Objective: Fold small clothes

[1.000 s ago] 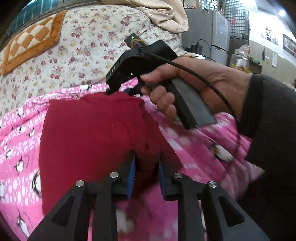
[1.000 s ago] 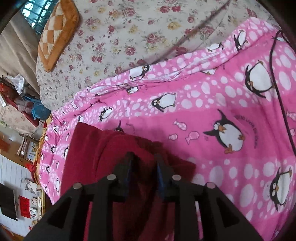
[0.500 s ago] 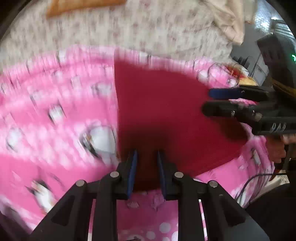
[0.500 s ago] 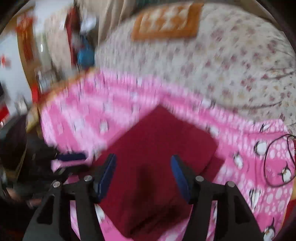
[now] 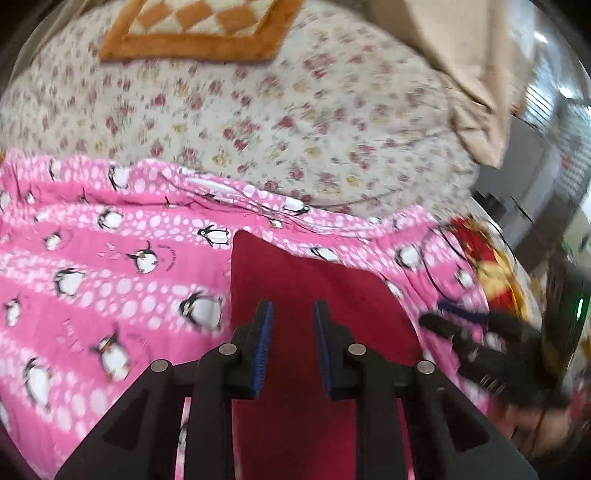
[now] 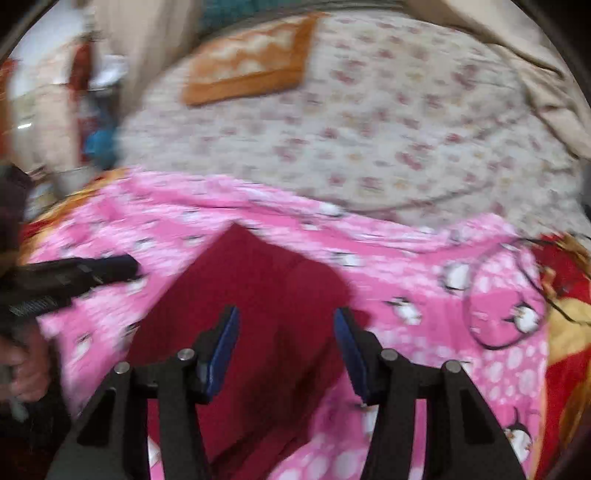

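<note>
Garment: a dark red cloth [image 5: 314,280] lies flat on the bed as a folded piece with straight edges, one corner pointing toward the far side.
Under it: a pink penguin blanket [image 5: 110,288] spread over the near part of the bed, with the red cloth on its middle.
Beyond: a floral bedspread [image 5: 295,129] covers the far part of the bed. An orange checked cushion [image 5: 195,29] lies on it at the back, and a beige cloth [image 5: 469,74] hangs at the far right.
Left tongs [image 5: 292,310]: drawn together as far as they go, with only a narrow slot between the blue pads. The red cloth shows through the slot but nothing looks pinched. In the right wrist view these tongs hang over the pink blanket, just off the cloth's left edge.
Right tongs [image 6: 286,314]: spread well apart and closing, above the near half of the red cloth. The pads press on nothing.
Hand [image 6: 26,365]: at the left edge, wrapped round the left handle (heavily blurred).
Sharpness: both views are smeared, the right one more.
</note>
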Available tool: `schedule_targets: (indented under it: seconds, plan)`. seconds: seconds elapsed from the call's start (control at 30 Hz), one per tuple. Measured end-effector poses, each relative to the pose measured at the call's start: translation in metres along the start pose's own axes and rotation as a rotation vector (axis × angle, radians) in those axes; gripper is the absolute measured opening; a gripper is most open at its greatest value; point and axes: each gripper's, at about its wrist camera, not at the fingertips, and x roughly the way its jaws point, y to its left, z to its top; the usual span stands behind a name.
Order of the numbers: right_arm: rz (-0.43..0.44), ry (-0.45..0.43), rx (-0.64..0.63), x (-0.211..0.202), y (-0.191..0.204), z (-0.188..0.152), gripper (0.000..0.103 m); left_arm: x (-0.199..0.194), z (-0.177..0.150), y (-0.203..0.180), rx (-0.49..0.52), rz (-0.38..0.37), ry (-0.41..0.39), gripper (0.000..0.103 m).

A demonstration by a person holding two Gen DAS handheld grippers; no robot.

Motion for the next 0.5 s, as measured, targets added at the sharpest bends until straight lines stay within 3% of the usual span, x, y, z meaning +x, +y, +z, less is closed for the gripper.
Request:
schedule_targets:
  seconds: [0.07,0.2,0.3,0.4,0.47,0.5]
  plan:
    - [0.001,0.057,0.091,0.018,-0.01,0.006,0.024,0.021,0.014,-0.001,-0.015,0.008,0.04,0.0]
    - [0.009,0.003,0.138,0.02,-0.008,0.021,0.024,0.063,0.026,-0.009,0.029,-0.003,0.086,0.0]
    - [-0.006,-0.005,0.137,0.034,0.001,0.029,0.024,0.097,0.028,0.003,-0.042,0.014,0.123,0.0]
    - [-0.045,0.093,0.127,0.061,0.006,0.026,0.024,0.127,0.016,0.017,-0.114,0.052,0.184,0.0]
    - [-0.086,0.211,0.113,0.094,0.005,0.012,0.024,0.131,0.012,0.014,-0.095,0.07,0.163,0.0]
    - [-0.089,0.21,0.109,0.1,0.004,0.009,0.024,0.133,0.01,0.01,-0.078,0.095,0.158,0.0]
